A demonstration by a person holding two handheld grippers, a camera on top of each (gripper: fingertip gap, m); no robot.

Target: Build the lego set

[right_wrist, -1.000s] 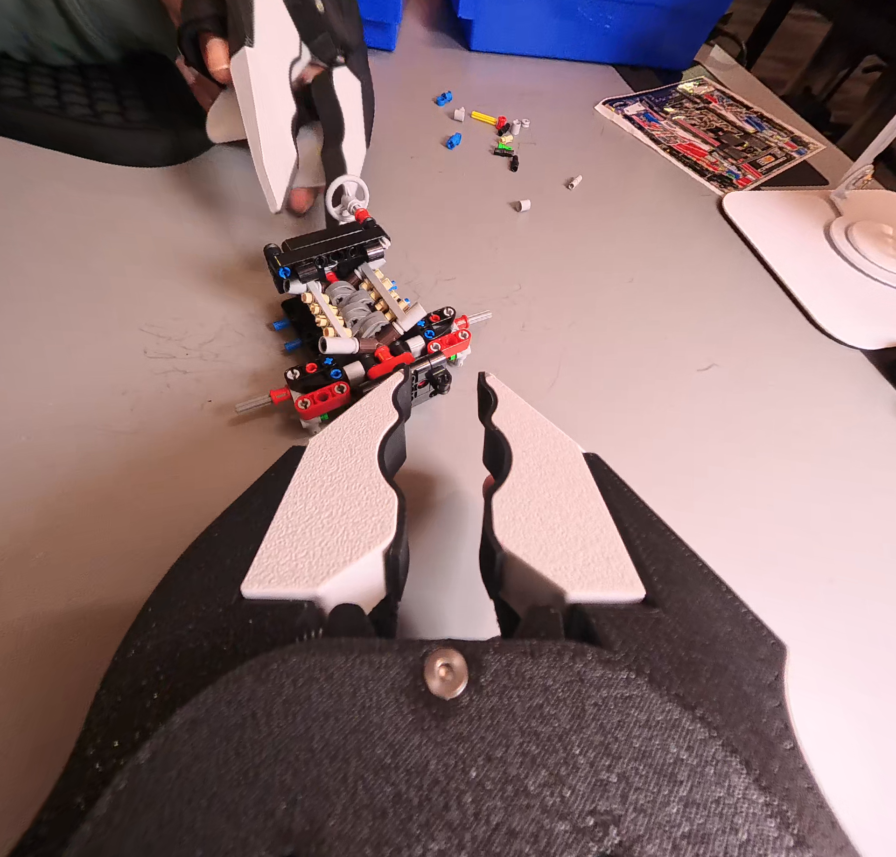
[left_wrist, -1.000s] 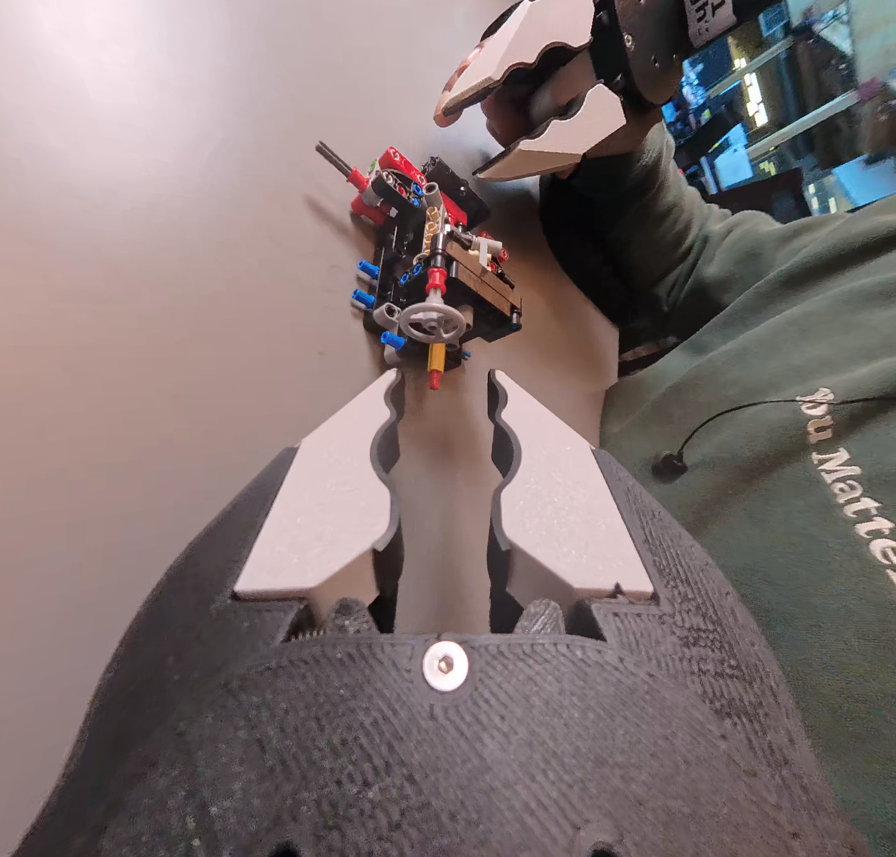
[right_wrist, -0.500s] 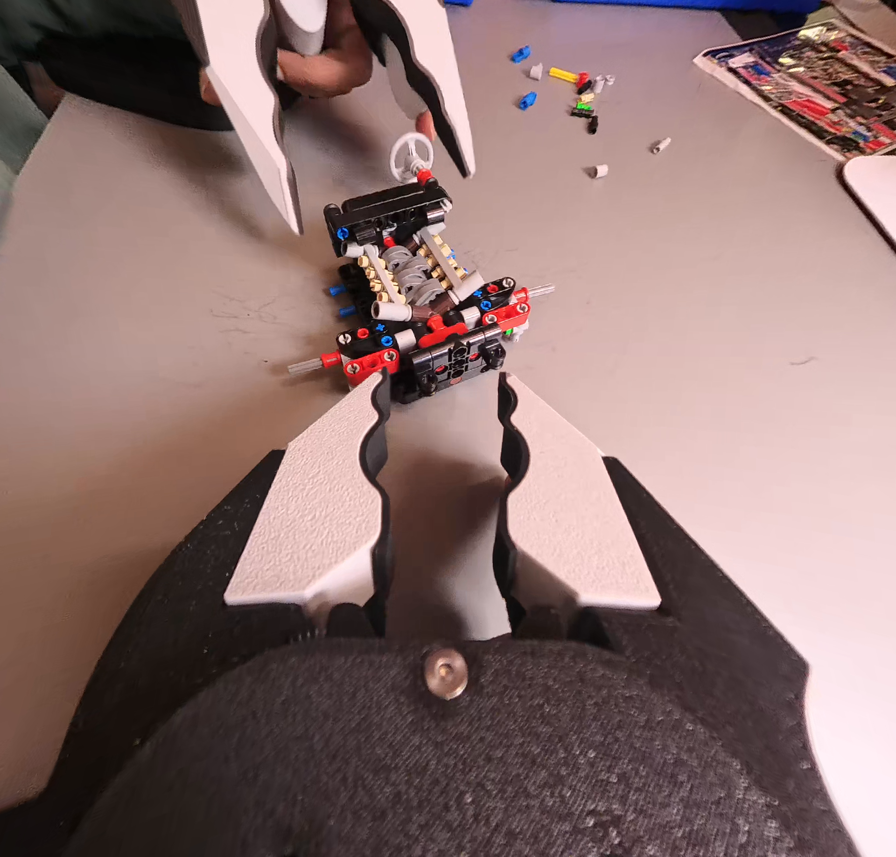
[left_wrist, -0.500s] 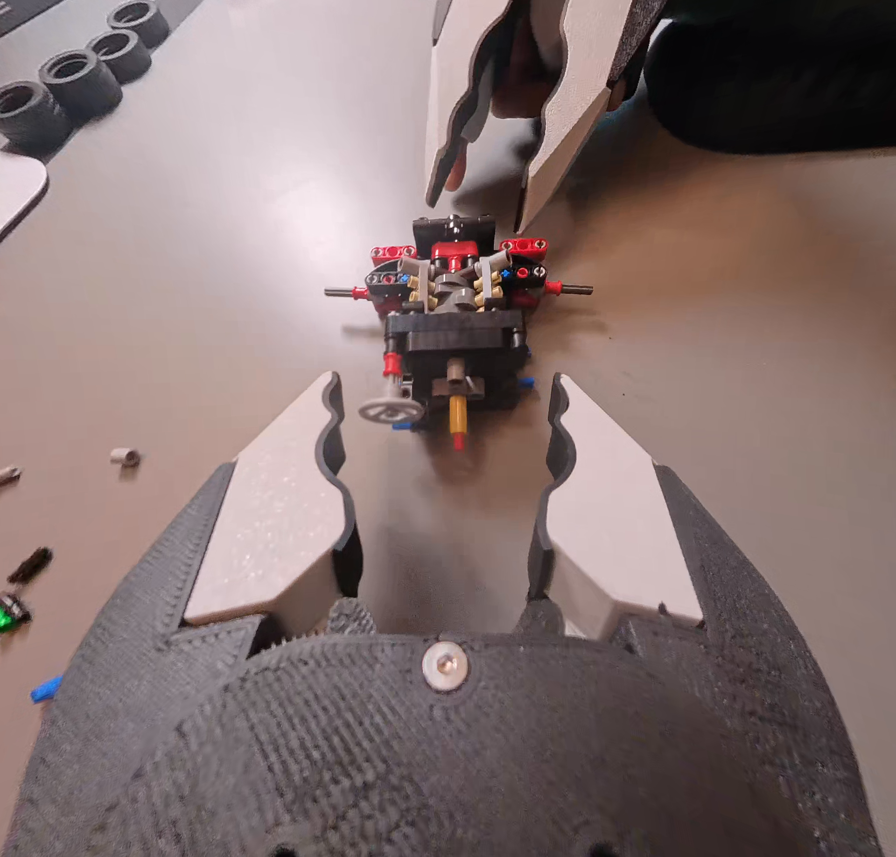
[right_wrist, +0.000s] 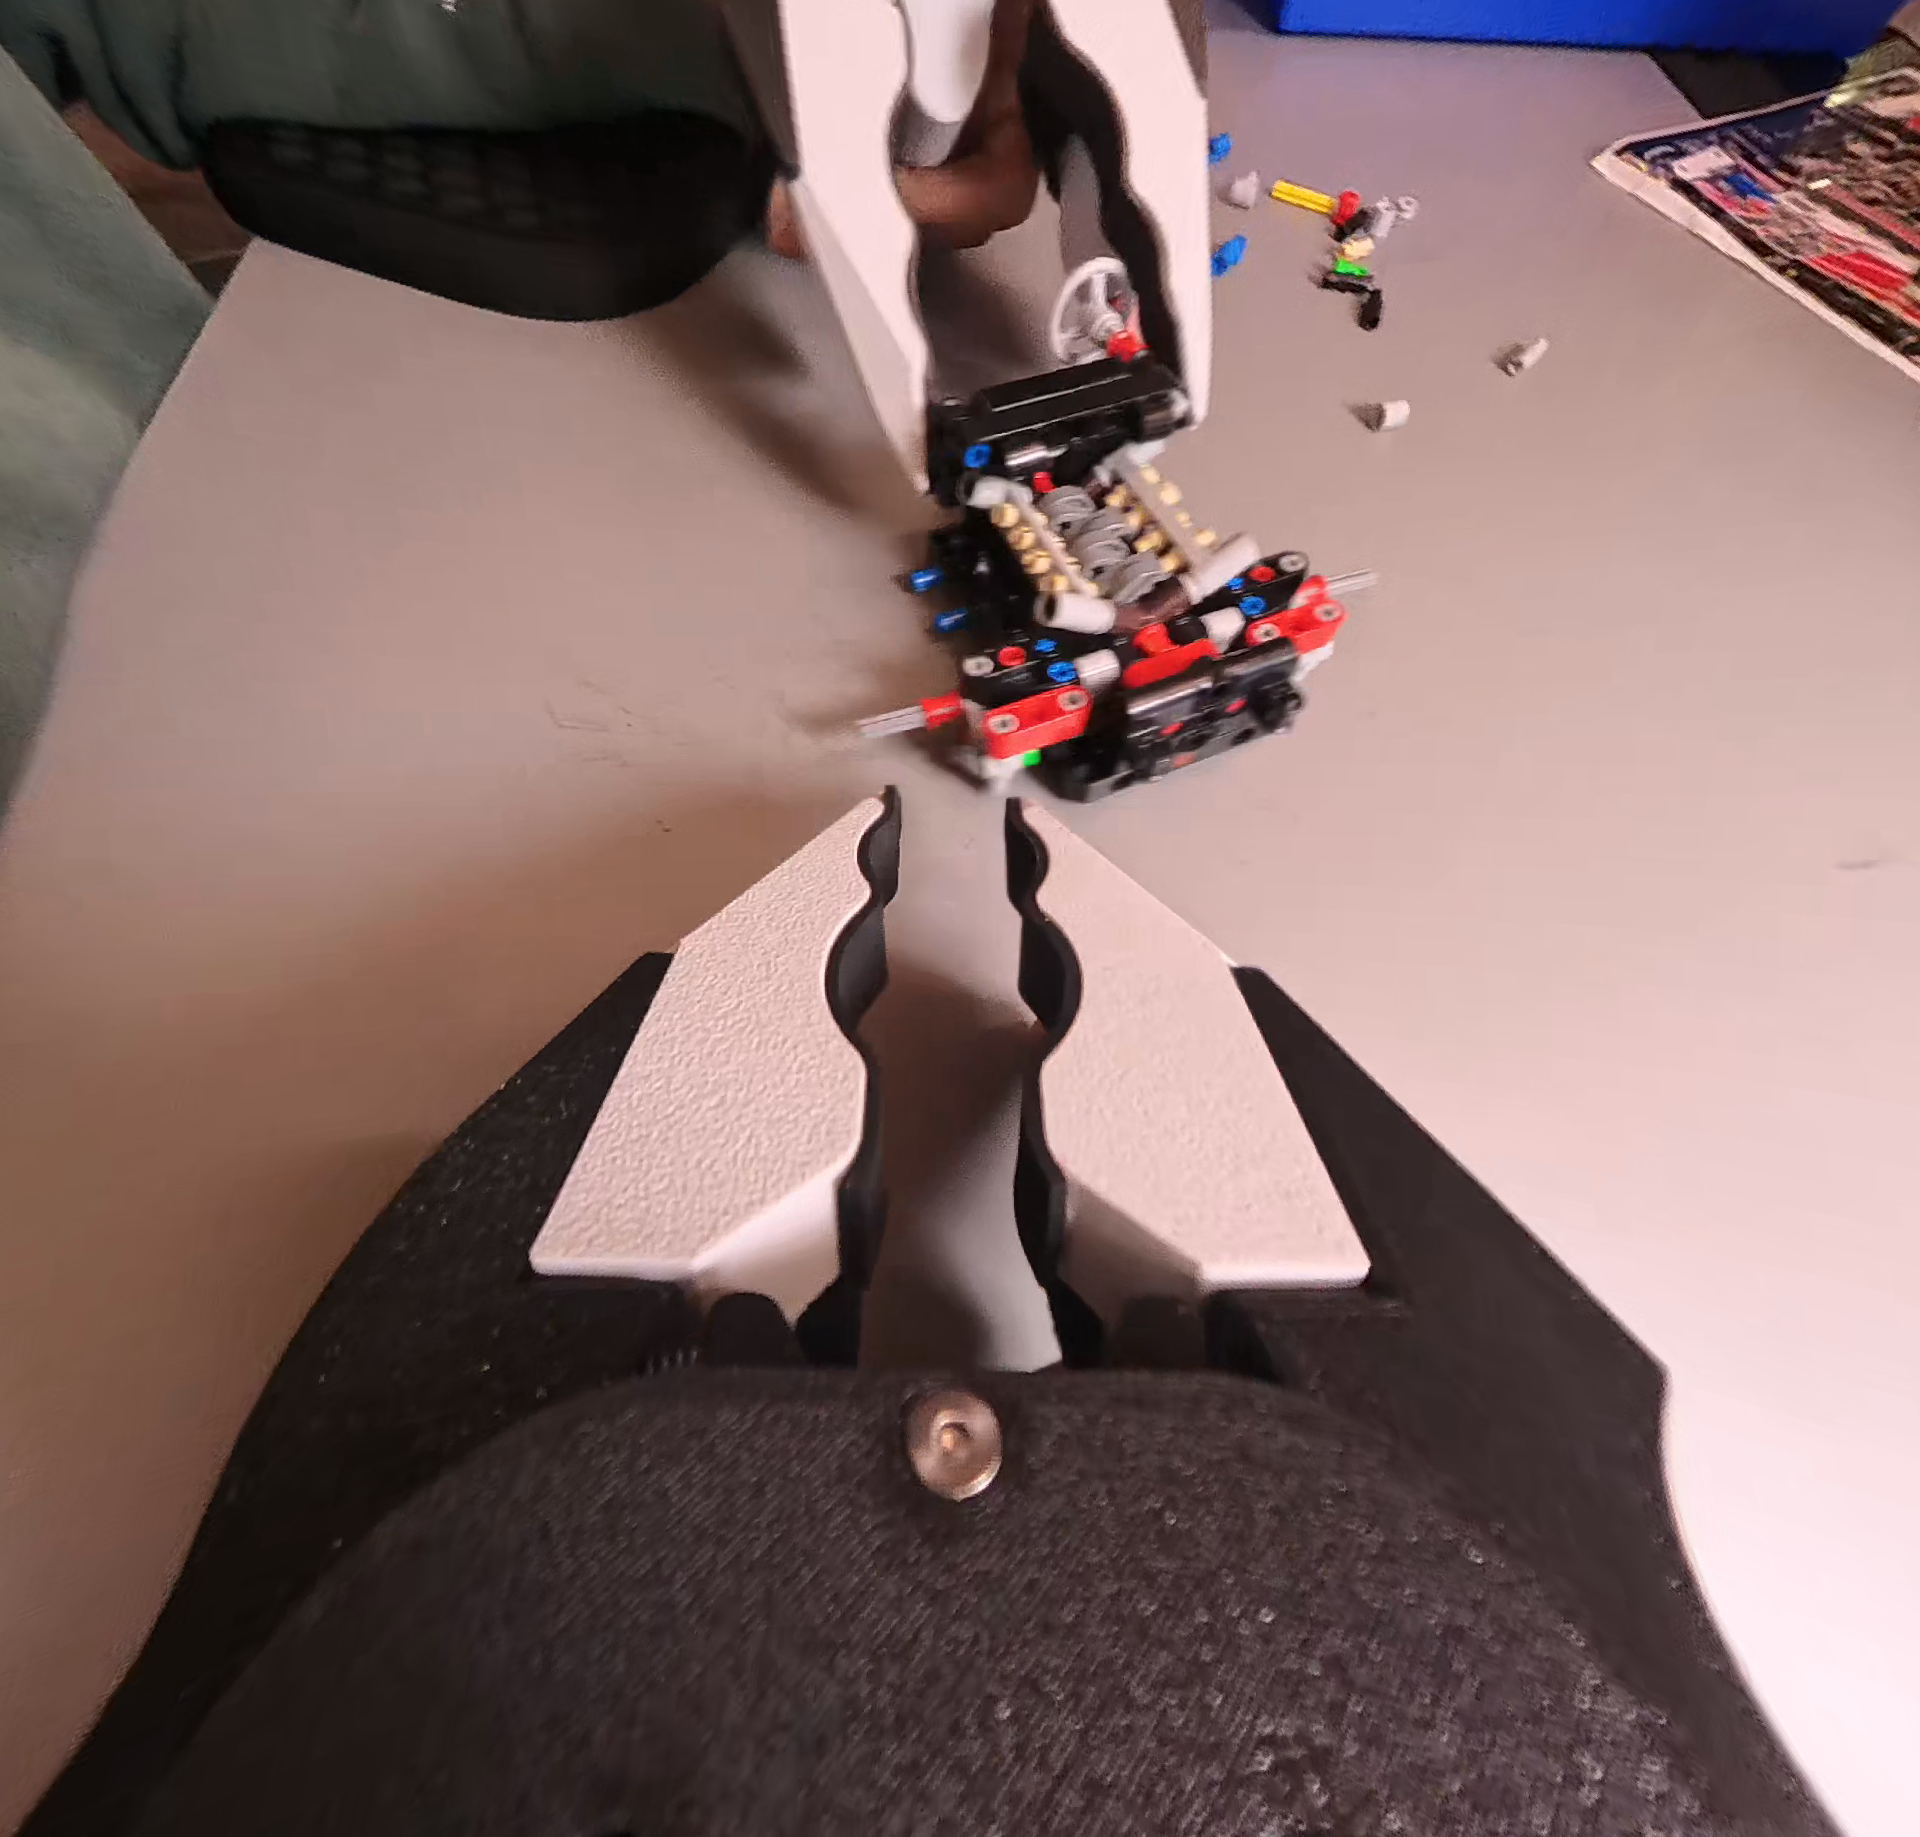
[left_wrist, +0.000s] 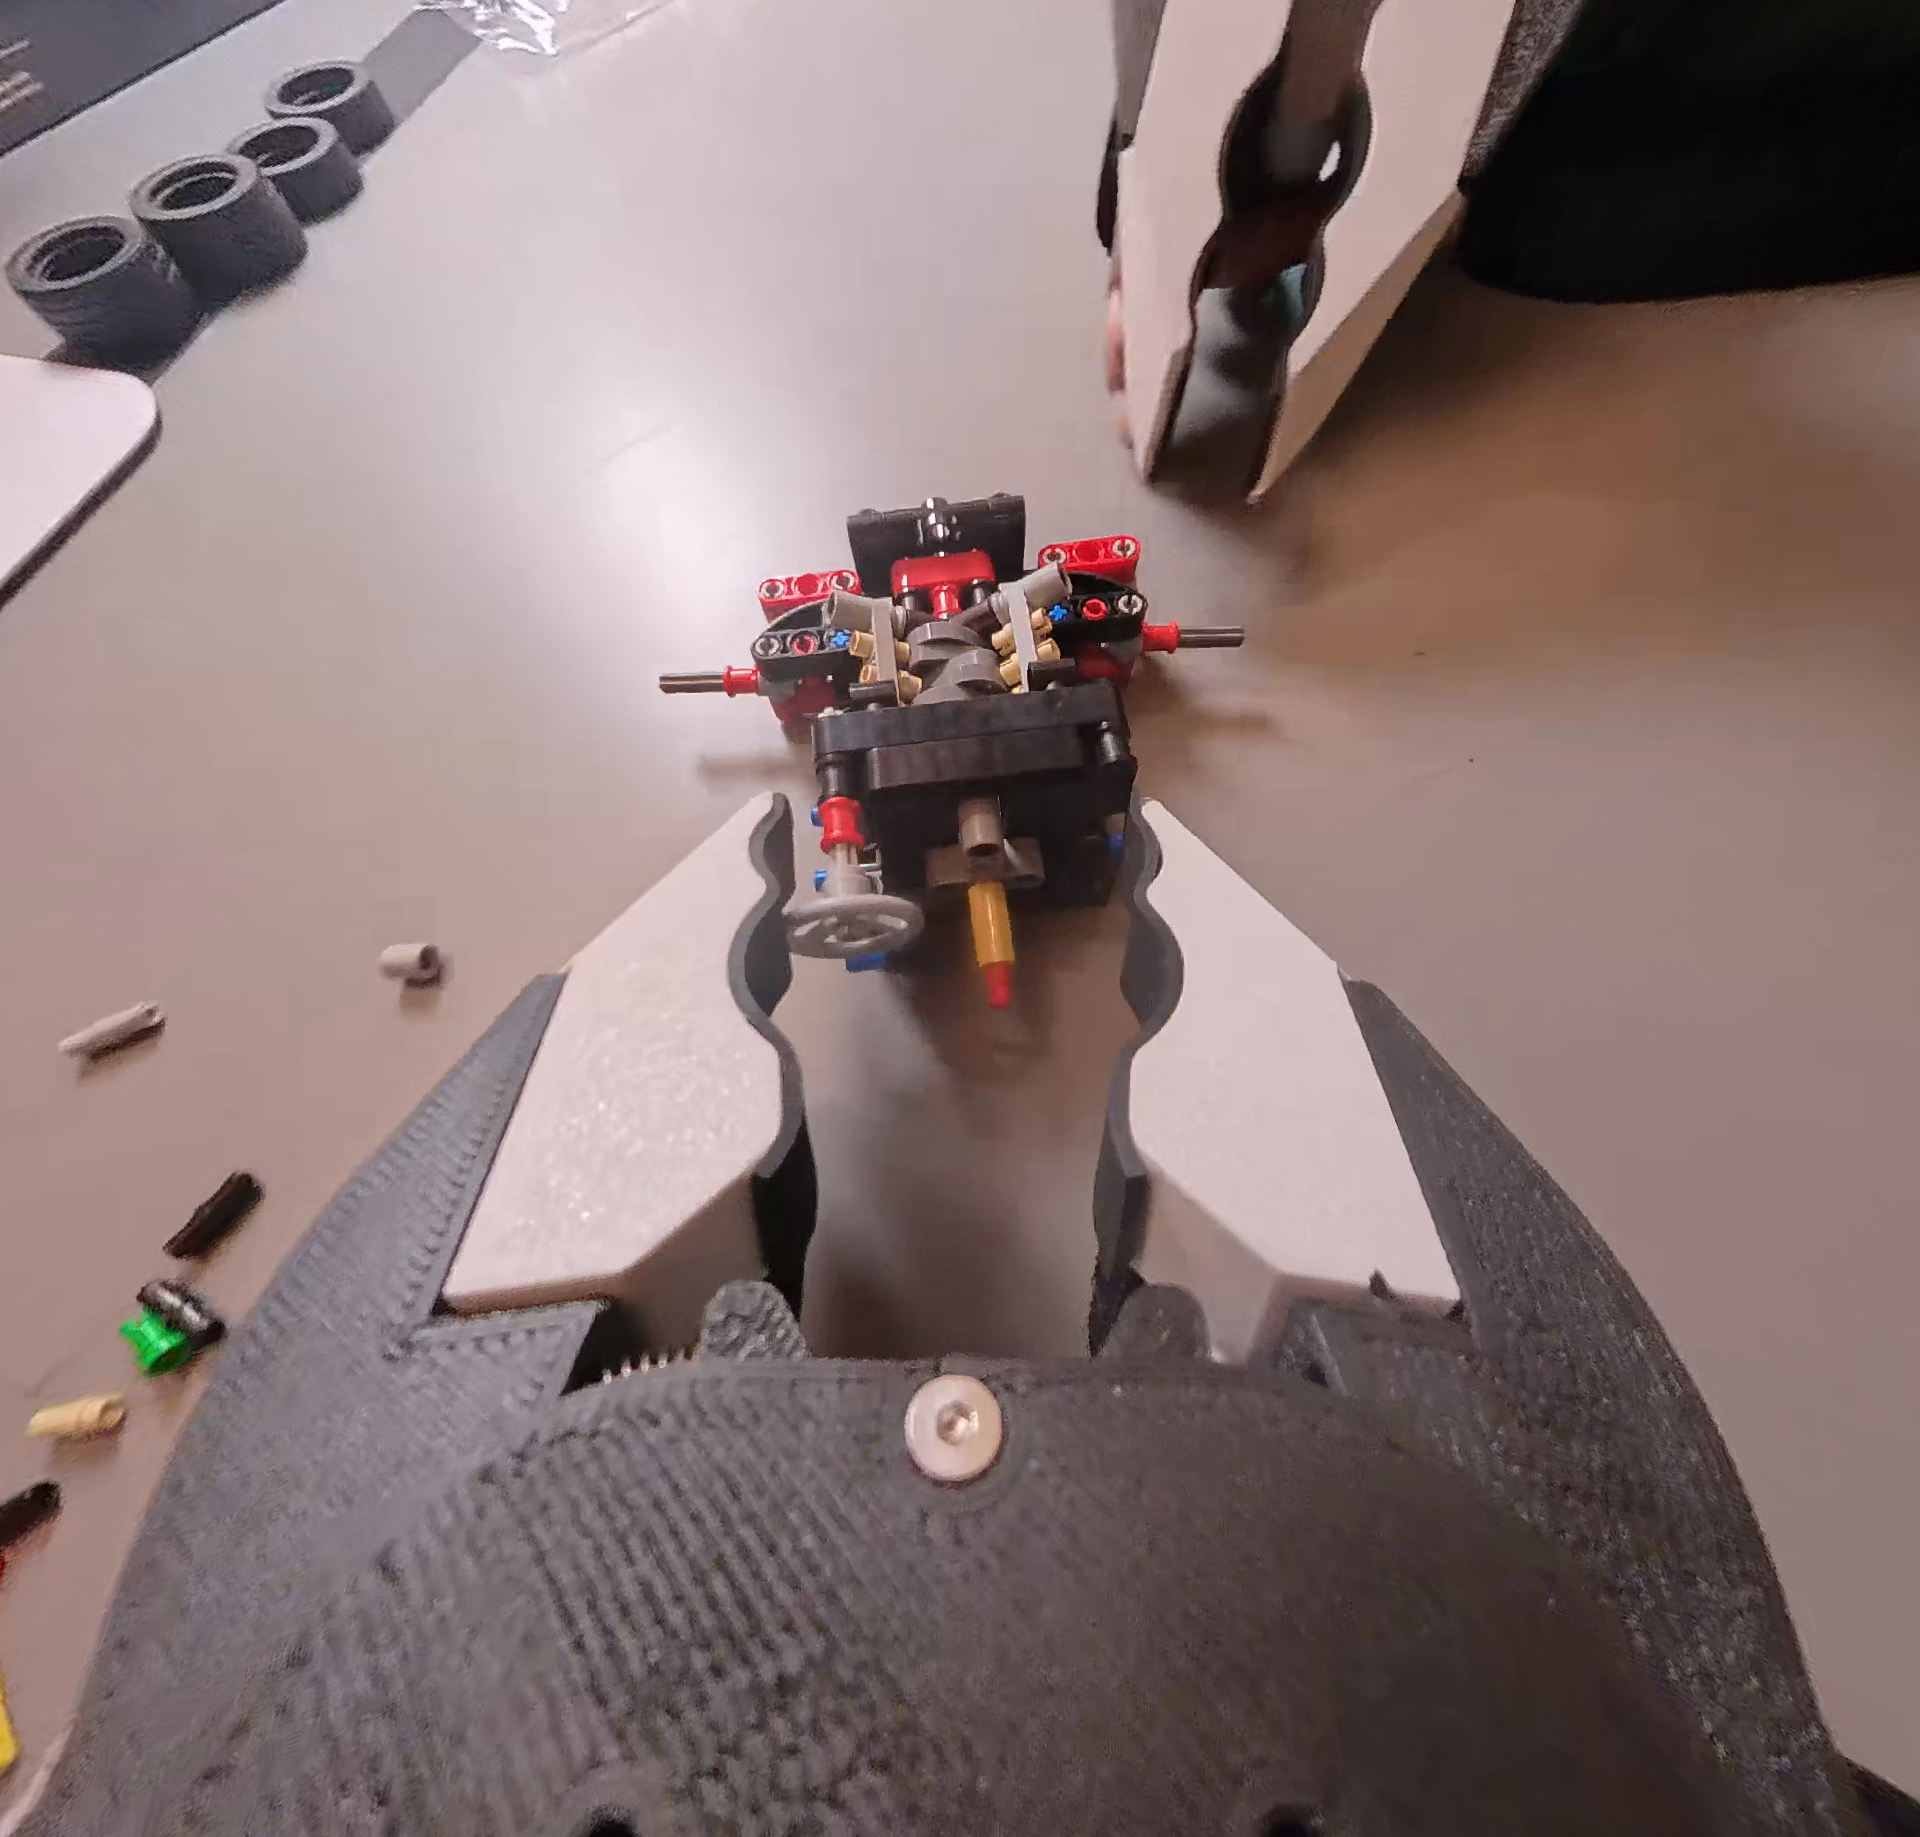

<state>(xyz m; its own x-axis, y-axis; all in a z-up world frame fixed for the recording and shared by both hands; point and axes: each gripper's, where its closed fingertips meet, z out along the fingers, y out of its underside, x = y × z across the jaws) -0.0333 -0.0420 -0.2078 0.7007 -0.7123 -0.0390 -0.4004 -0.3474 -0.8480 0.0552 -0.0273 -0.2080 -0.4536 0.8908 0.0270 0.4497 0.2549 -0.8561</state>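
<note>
Four black tyres (left_wrist: 197, 229), one lego assembly (left_wrist: 961, 727), two claws (left_wrist: 951, 831), one booklet (right_wrist: 1787, 187).

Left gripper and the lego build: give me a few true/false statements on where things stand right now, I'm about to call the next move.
1. The left gripper has its fingers either side of the black end of the lego build. True.
2. The right gripper is clamped on the build. False: it is narrowly open, empty, just short of the red end.
3. Four black tyres sit loose on the table. True.
4. The grey steering wheel lies detached among the loose pieces. False: it is mounted on the build.
5. The build is lifted off the table. False: it appears to rest on it.
</note>
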